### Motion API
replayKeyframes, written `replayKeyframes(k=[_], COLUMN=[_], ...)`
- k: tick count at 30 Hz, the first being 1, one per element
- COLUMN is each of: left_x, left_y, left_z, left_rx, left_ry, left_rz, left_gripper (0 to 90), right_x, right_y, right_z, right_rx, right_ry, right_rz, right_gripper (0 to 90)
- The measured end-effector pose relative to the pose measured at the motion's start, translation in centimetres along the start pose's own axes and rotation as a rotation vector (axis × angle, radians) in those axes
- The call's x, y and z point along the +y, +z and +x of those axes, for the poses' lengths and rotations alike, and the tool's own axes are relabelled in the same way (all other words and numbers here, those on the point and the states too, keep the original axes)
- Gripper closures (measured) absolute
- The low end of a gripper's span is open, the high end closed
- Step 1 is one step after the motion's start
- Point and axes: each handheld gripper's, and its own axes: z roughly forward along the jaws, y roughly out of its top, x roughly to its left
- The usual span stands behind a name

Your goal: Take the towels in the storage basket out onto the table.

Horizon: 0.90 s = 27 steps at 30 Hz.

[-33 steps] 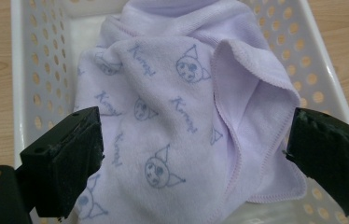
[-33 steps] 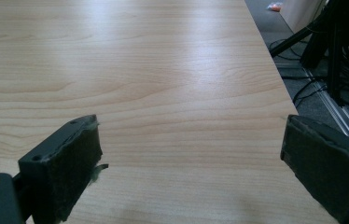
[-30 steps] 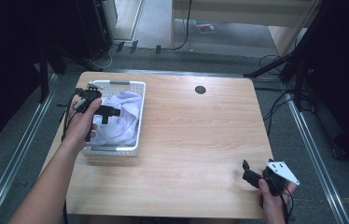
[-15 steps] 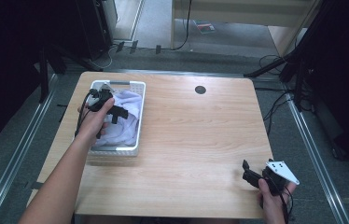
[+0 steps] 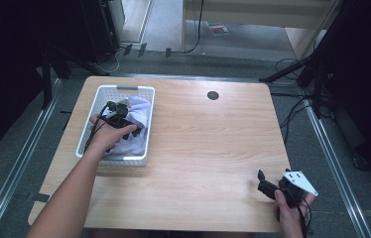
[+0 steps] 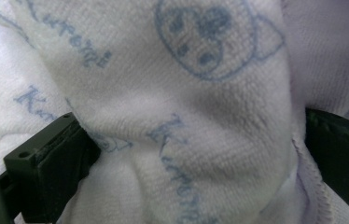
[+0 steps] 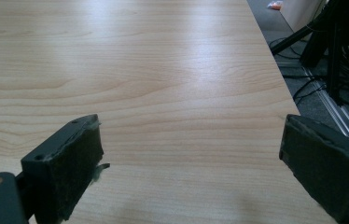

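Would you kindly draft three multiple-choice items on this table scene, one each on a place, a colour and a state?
1. Where does the towel lie?
A. in the white basket
B. on the bare table
C. on the floor

2. What colour is the print on the towel?
A. red
B. blue
C. green

3. How does the right gripper stand?
A. shut on the towel
B. shut on nothing
C. open over bare wood

Key:
1 A, the high view shows the cloth inside the basket, with the left gripper lowered into it.
2 B, the left gripper view shows blue lettering and a blue face on white cloth.
3 C, the right gripper view shows its jaws far apart with only tabletop between them.
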Motion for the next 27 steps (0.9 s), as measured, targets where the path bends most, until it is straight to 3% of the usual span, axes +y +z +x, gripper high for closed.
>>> replayKeyframes(k=[9,10,11,12,15,23,27], left_x=[-0.3,-0.3,-0.4,-0.5,-0.9,-1.0,-1.1], left_y=[0.0,-0.1,-0.2,-0.6,-0.9,-1.0,-1.1], left_z=[0.2,0.2,0.3,0.8,1.5,1.8,2.0], left_rx=[-0.031,-0.032,-0.028,-0.025,-0.025,-0.021,-0.027], left_ry=[-0.001,0.003,0.003,0.008,0.002,0.007,0.038], left_rz=[-0.006,-0.012,-0.016,-0.021,-0.045,-0.062,-0.069], left_gripper=[3.3,10.8,10.8,23.1,41.6,52.1,56.3], right_x=[0.0,0.0,0.0,0.0,0.0,0.0,0.0], right_y=[0.0,0.0,0.0,0.0,0.0,0.1,0.1], right_z=[0.1,0.1,0.1,0.1,0.1,0.1,0.1], right_rx=[-0.001,-0.002,-0.002,-0.002,-0.002,0.000,-0.001], right_ry=[-0.007,-0.009,-0.009,-0.007,-0.008,-0.010,-0.009], right_rz=[0.005,0.006,0.006,0.007,0.008,0.012,0.014], right_gripper=[6.6,6.6,6.6,6.7,6.8,6.9,6.9])
